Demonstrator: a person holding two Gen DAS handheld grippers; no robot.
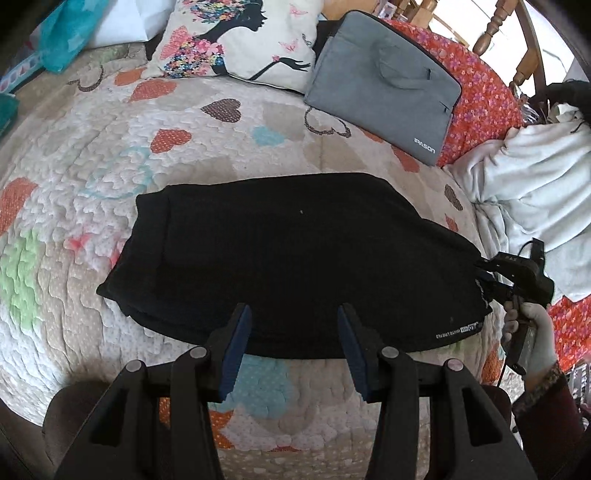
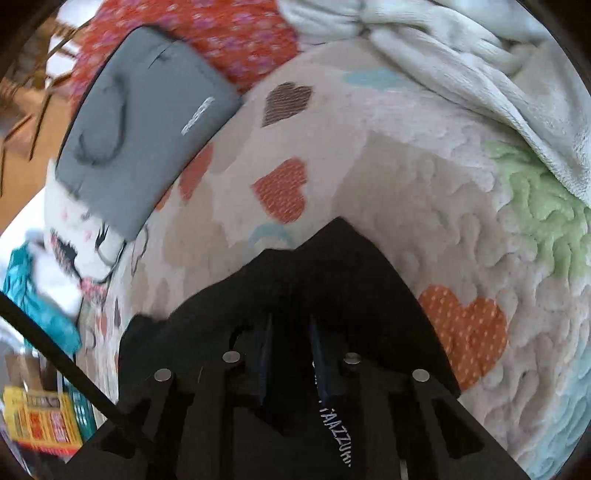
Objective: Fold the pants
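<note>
Black pants [image 1: 288,258] lie folded into a wide bundle on the heart-patterned quilt [image 1: 110,147]. My left gripper [image 1: 293,317] is open, its blue pads [image 1: 236,343] hovering at the near edge of the pants, holding nothing. My right gripper [image 1: 487,280] is at the pants' right end by the white-lettered waistband [image 1: 458,330]. In the right wrist view the right gripper [image 2: 290,328] is shut on the black pants [image 2: 332,280], with cloth and lettered band between the fingers.
A grey laptop bag [image 1: 384,81] lies at the back on a red floral cover [image 1: 480,92]. A printed cushion [image 1: 236,40] sits behind. A pale blanket [image 1: 535,177] is heaped to the right. Teal fabric [image 1: 62,33] lies at the far left.
</note>
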